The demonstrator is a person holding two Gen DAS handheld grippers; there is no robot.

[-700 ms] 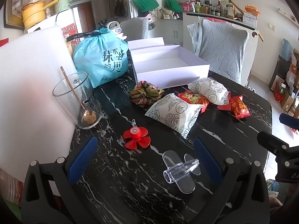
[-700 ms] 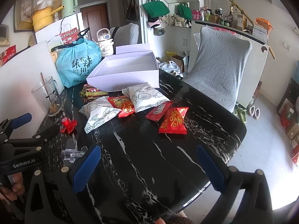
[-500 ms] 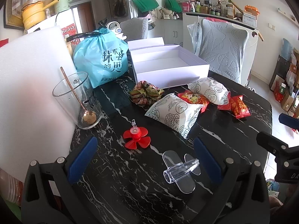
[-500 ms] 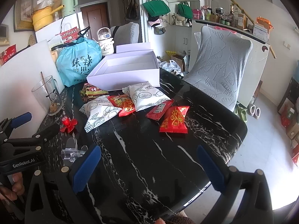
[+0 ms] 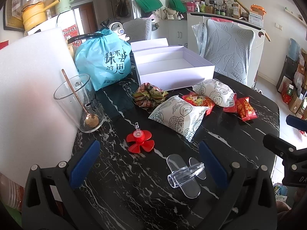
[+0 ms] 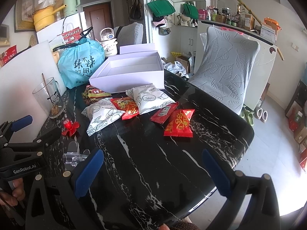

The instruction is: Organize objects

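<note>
Both tools hover empty over the black marbled worktop (image 6: 149, 164): the left gripper (image 5: 147, 159) has its jaws spread wide with nothing between the pads, and the right gripper (image 6: 153, 169) is equally wide and holds nothing. The snack packets lie loose in front of the open white box (image 6: 132, 76) (presumably where they belong): a red packet (image 6: 179, 123) nearest the right tool, two white patterned pouches (image 5: 178, 116) overlapping another red one. The likeliest trouble is a pinch on the stacked packets dragging a neighbour along, or the puffed pouches slipping from the pads. The clear plastic piece (image 5: 185, 174) and red propeller (image 5: 140, 140) sit just ahead of the left tool and could be knocked. The box's interior is only partly visible, and the clear piece is hard to read.
</note>
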